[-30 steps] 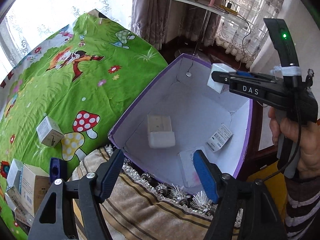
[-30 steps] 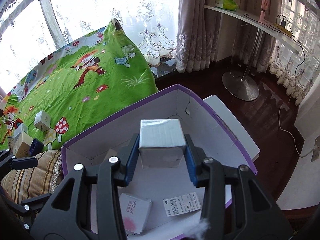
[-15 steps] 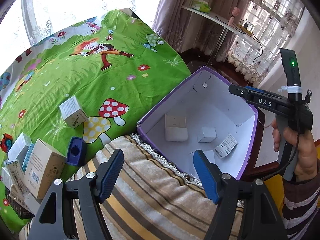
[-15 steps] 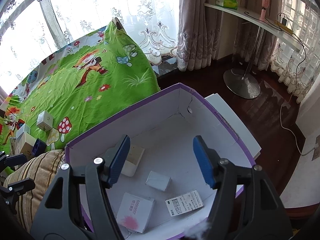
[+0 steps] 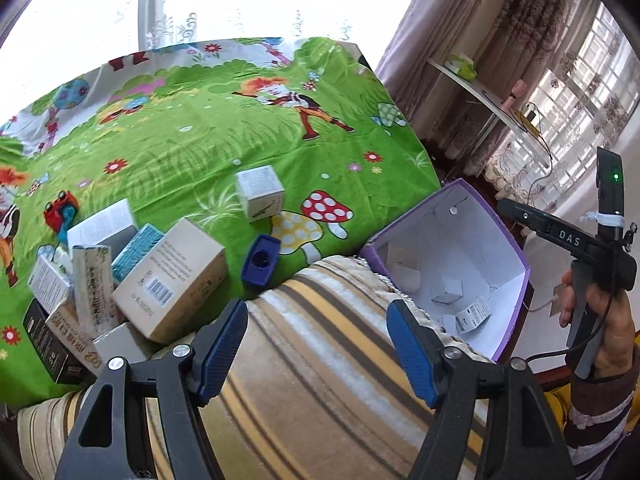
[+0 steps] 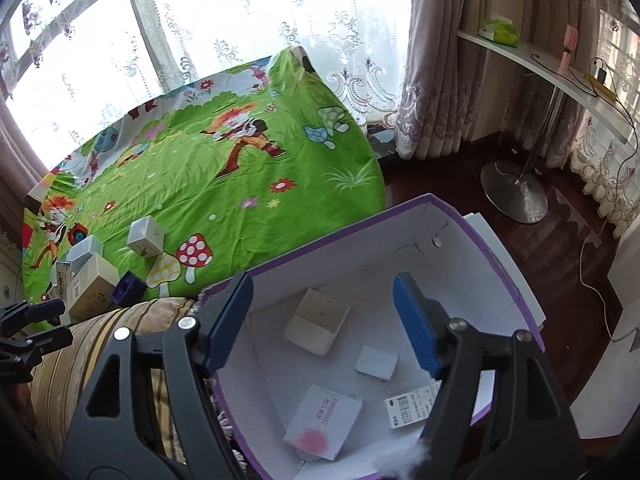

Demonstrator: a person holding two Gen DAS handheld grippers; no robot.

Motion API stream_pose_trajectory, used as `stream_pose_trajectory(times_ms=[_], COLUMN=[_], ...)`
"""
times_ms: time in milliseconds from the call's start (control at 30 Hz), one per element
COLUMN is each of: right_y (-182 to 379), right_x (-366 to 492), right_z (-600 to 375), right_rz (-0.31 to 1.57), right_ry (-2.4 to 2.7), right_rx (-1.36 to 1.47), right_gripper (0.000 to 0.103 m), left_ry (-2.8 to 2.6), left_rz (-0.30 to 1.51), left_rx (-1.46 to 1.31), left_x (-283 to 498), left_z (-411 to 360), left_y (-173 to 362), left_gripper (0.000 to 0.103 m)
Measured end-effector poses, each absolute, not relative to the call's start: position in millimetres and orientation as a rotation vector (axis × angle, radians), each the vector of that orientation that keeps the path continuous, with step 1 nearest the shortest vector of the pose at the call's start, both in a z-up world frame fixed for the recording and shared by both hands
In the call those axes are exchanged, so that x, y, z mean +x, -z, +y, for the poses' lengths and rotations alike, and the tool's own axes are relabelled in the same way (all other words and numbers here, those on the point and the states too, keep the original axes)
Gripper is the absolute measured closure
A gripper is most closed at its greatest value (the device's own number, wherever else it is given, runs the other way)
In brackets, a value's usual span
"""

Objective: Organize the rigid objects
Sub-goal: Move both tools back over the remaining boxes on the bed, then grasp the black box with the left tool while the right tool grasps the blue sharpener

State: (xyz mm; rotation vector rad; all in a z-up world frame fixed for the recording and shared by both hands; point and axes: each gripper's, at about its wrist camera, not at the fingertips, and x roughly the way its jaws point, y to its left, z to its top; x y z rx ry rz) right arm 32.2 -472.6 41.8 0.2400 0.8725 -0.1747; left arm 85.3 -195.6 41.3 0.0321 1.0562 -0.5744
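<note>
Left gripper [image 5: 316, 344] and right gripper [image 6: 322, 322] both spread apart, "DAS" on right handle, purple box [image 6: 508, 280]

My left gripper [image 5: 316, 344] has black plastic arms with triangular cut-outs, silver screws at the joints and blue ribbed pads [image 5: 412, 354]; my right gripper [image 6: 322, 320] looks the same. On its black body I read white letters "DAS", a green light, white tape and a thin black cable. My right hand [image 5: 604, 328] shows bare skin and a striped sleeve.
</note>
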Motion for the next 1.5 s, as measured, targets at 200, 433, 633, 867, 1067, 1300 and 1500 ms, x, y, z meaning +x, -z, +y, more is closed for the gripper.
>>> stream_pose_trajectory(times_ms=[200, 433, 633, 867, 1067, 1300, 1500], right_y=[-50.2, -53.5, -51.5, -44.6, -34.8, -21.2, -3.3], right_x=[46.3, 62.4, 74.2, 86.5, 96.4, 106.6, 115.7], right_z=[-426.5, -376.7, -338.2, -300.8, -277.0, -256.4, -245.0], right_rz=[0.884, 0.904, 0.928, 0.963, 1.0, 1.045, 1.124], right_ry=[0.08, -0.021, -0.092, -0.16, -0.203, -0.236, -0.258], right_rx=[0.188, 0.139, 0.094, 0.046, 0.027, -0.002, -0.049], right_gripper=[0.027, 0.026, 0.026, 0.026, 0.026, 0.025, 0.025], left_ry=[0.476, 0.398, 0.325, 0.266, 0.221, 0.162, 0.158], left_rz=[1.043, 1.034, 1.042, 1.045, 1.047, 1.088, 1.142], left_rx=[-0.031, -0.101, -0.159, -0.208, -0.236, -0.261, -0.231], left_x=[91.9, 92.4, 92.4, 93.9, 97.4, 106.4, 116.1], left_z=[-143.5, -92.6, -52.8, -16.2, 8.4, 22.8, 18.3], left_y=[-39.4, -36.3, -29.0, -23.1, -20.2, -8.8, 6.2], left_gripper=[0.03, 0.03, 0.03, 0.03, 0.03, 0.03, 0.03])
